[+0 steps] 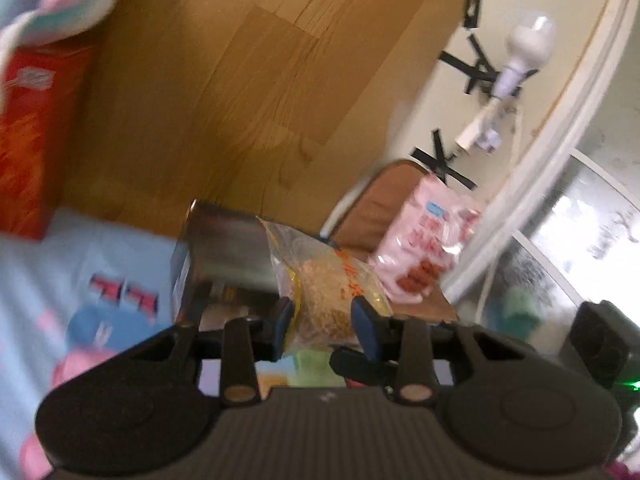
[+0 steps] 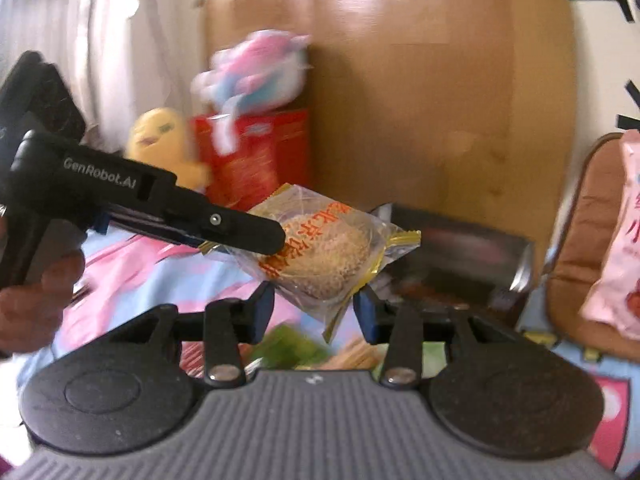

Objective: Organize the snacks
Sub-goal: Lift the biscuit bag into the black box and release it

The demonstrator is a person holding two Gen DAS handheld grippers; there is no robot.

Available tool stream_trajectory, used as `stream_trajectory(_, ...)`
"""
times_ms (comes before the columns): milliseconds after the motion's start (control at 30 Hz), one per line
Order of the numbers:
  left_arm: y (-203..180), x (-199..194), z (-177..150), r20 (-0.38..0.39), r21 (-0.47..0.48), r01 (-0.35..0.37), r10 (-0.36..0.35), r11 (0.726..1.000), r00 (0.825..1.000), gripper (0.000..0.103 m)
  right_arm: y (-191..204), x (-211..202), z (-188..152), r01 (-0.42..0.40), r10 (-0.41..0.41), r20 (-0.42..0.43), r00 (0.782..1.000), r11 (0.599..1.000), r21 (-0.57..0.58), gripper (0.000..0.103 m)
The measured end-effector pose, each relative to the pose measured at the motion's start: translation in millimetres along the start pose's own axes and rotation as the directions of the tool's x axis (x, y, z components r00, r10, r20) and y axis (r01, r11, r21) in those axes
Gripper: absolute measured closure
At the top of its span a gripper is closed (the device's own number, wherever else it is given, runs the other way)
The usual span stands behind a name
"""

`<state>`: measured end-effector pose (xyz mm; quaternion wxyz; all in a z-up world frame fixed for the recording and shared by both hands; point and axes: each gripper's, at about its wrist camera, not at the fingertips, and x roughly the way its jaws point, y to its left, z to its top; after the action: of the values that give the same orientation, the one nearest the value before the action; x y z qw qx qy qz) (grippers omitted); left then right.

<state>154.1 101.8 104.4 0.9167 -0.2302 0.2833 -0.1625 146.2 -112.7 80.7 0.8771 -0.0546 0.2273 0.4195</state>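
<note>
The clear plastic snack packet with orange lettering and a tan, grainy cake inside [image 2: 324, 252] is off the bed and in the air, held over the near edge of the dark rectangular tray-like box [image 2: 460, 256]. The left tongs [image 2: 276, 236] pinch it at its left end, their black tips pressed together on the gold-edged seal. In the left wrist view the same packet [image 1: 324, 284] sits between the blue pads [image 1: 285, 316] of those tongs.

The right tongs [image 2: 316, 312] are spread, one blue pad on either side of the packet's lower corner. Whether they touch the wrapper cannot be told; they look to be just beside it, not clamped on it.

As for progress, the job seems only partly done. One packet is in hand and close to the dark box, which I judge to be where the snacks go; its inside is blurred and I cannot say what it already holds. A pink printed snack bag [image 1: 424, 240] leans on the brown cushioned seat [image 1: 372, 216] to the right, beyond the box, apparently not yet sorted. A red cardboard carton [image 2: 256, 156] stands at the far left against the wooden panel [image 2: 420, 80], with a pastel plush toy [image 2: 256, 68] on top and a yellow plush toy [image 2: 164, 140] beside it. Green and orange wrappers [image 2: 296, 348] show on the light-blue patterned bedcover [image 1: 80, 264] under the right tongs, so more items likely remain. Lowering this packet into the box would be the next sensible move.
</note>
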Motion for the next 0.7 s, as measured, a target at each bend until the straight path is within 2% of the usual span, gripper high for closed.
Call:
stream_trajectory(133, 12.3, 52.5, 22.8, -0.026, -0.012, -0.028, 0.028, 1.0, 0.999, 0.071, -47.7, 36.7, 23.3, 0.052, -0.049, -0.042, 0.998, 0.997, 0.052, 0.057)
stream_trajectory(300, 32.2, 97.9, 32.3, -0.054, -0.036, -0.096, 0.094, 0.995, 0.994, 0.069, -94.3, 89.1, 29.8, 0.065, -0.052, -0.122, 0.991, 0.992, 0.109, 0.056)
stream_trajectory(367, 35.8, 103.8, 31.3, -0.058, -0.031, -0.133, 0.131, 0.991, 0.99, 0.06, -101.0, 100.7, 24.9, 0.072, -0.055, -0.146, 0.988, 0.99, 0.118, 0.054)
stream_trajectory(467, 35.1, 90.9, 27.2, -0.024, -0.005, -0.131, 0.131, 0.991, 0.991, 0.056, -104.6, 109.8, 20.8, 0.133, -0.115, -0.159, 0.981, 0.985, 0.108, 0.045)
stream_trajectory(633, 36.8, 47.2, 11.5, -0.013, -0.027, -0.068, 0.068, 0.997, 0.998, 0.056, -111.5, 81.8, 7.7, 0.132, -0.118, -0.101, 0.988, 0.981, 0.141, 0.044)
stream_trajectory(700, 41.1, 28.2, 0.2, -0.018, -0.04, -0.07, 0.069, 0.997, 0.997, 0.056, -112.2, 61.1, 0.9, 0.124, -0.112, -0.08, 0.991, 0.978, 0.167, 0.044)
